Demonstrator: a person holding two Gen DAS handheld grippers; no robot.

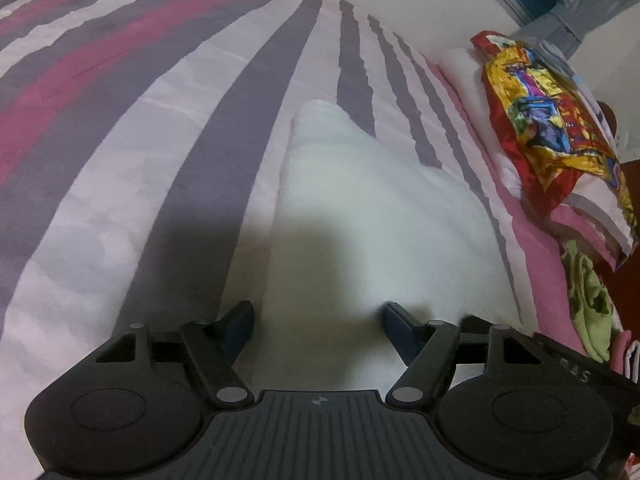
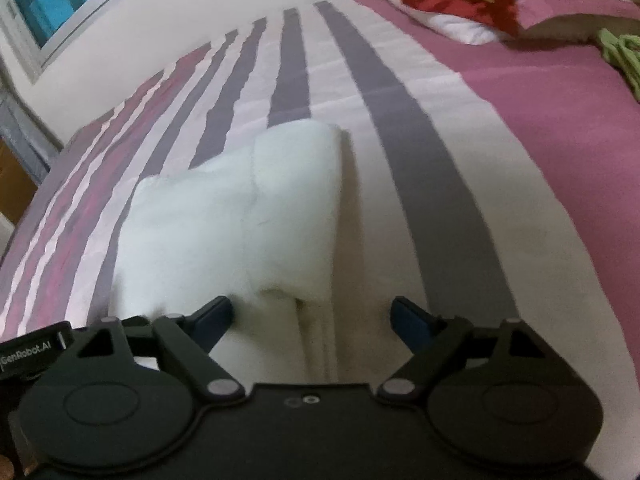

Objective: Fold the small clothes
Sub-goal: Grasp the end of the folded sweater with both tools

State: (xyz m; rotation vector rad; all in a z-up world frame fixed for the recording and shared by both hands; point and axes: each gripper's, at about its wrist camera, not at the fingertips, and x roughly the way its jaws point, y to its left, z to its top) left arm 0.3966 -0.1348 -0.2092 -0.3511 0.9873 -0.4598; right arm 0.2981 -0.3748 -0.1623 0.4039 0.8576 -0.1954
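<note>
From the left wrist, the left gripper (image 1: 318,326) stands partly open over the near end of a white garment (image 1: 360,208), which lies on the striped bedspread (image 1: 120,160); its fingers straddle the cloth without pinching it. Pillows (image 1: 552,152) and a green cloth (image 1: 588,292) sit along the bed's right edge.

From the right wrist, the right gripper (image 2: 312,320) is wide open at the garment's (image 2: 240,208) near right corner, gripping nothing. The garment already seems doubled over once, one layer lying on another. A further fold probably remains, and neither claw has hold of the cloth yet.
</note>
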